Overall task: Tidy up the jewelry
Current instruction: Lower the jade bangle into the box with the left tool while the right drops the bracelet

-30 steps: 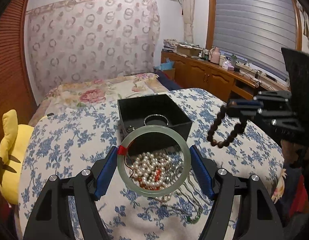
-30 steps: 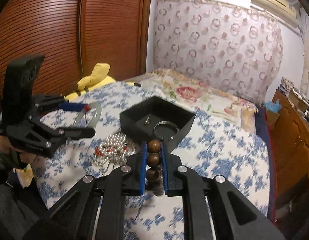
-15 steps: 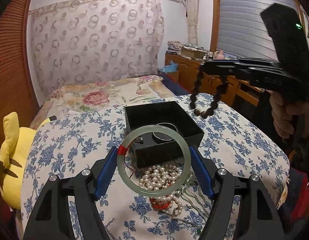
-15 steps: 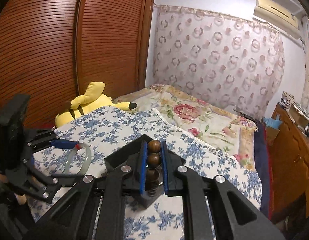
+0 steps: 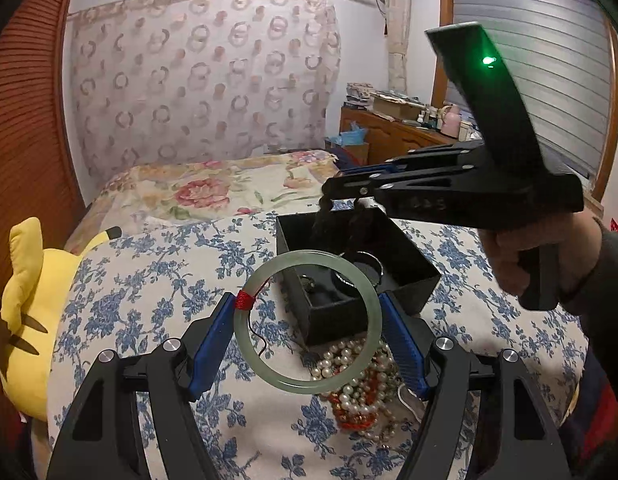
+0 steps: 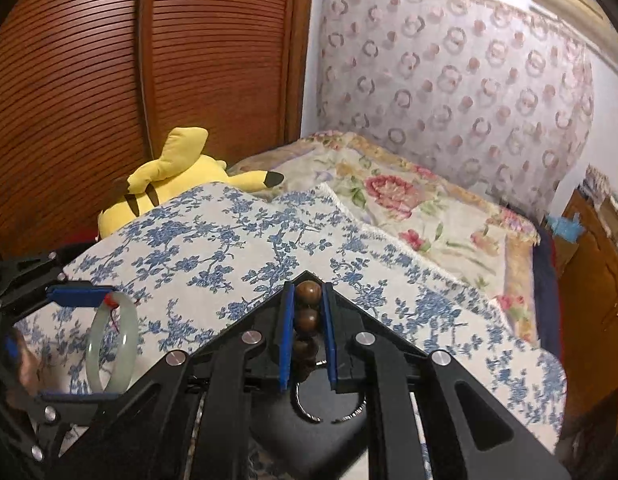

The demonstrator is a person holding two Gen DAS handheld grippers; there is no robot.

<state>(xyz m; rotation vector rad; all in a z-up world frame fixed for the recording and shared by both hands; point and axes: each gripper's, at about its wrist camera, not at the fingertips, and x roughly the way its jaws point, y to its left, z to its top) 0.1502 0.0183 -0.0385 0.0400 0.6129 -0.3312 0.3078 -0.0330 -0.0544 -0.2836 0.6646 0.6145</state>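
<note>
Left view: the left gripper (image 5: 307,330) is spread wide around a green bangle (image 5: 307,322), pads pressing its sides, with the black box (image 5: 409,276) just ahead and the pearl pile (image 5: 351,372) underneath. I'd hold off until the box is free. Right view: the right gripper (image 6: 307,330) hangs right over the box (image 6: 305,432), jaws narrow and just easing apart, brown bead bracelet (image 6: 307,312) between them. Best let it drop straight in.

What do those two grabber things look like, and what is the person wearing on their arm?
Both are black, angular frames with round silver screws. The left gripper and right gripper each have two flat blue pads. The right one has a pistol-style handle, a tall black block with a small green light, and faint embossed marks on its side. The hand comes out of a dark grey sleeve.
</note>
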